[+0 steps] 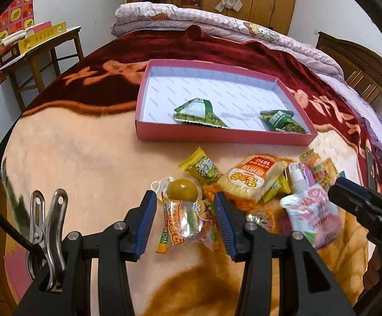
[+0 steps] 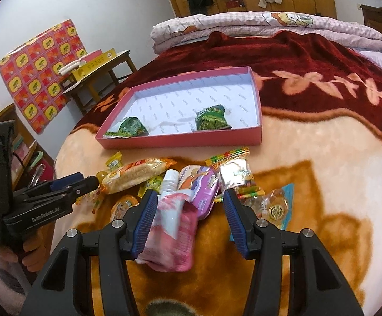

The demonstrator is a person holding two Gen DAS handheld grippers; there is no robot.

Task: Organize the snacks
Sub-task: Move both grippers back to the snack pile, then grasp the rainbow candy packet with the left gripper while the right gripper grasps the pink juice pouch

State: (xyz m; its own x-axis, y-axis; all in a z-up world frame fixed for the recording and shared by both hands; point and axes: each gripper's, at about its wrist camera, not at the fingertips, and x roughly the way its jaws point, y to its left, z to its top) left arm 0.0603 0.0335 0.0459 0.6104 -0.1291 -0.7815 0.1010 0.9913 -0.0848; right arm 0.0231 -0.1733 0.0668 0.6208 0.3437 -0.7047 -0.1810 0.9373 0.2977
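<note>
- My left gripper (image 1: pixel 184 220) hovers over the near end of the snack pile on the blanket (image 1: pixel 85 158), its blue-padded fingers (image 1: pixel 145 221) apart on either side of a clear candy packet (image 1: pixel 188 223) with orange lettering; the pads don't press on it as far as I can see. A green strip at its edge reads "YICA…", the rest hidden.
- My right gripper (image 2: pixel 189 212) has its fingers apart too. The left pad touches the side of a pink-and-white spout pouch (image 2: pixel 172 234), the other pad stands clear, so nothing is clamped. The pouch's print is too blurred to read.
- In the right wrist view the left gripper's black body reads "GenRobot.AI".
- The pink tray (image 1: pixel 217 137) sits on the blanket just beyond the pile. Its white lining carries a small repeated word I can't make out.
- Two green snack packets lie in the tray along its near wall: one (image 1: pixel 200 113) toward the near left corner, one (image 1: pixel 283 121) toward the near right corner.
- In the pile, an orange noodle pack (image 1: pixel 248 176) has Chinese characters, a yellow-green candy (image 1: pixel 201 168) lies just beside it, and a purple packet (image 2: pixel 204 187) touches the pouch.
</note>
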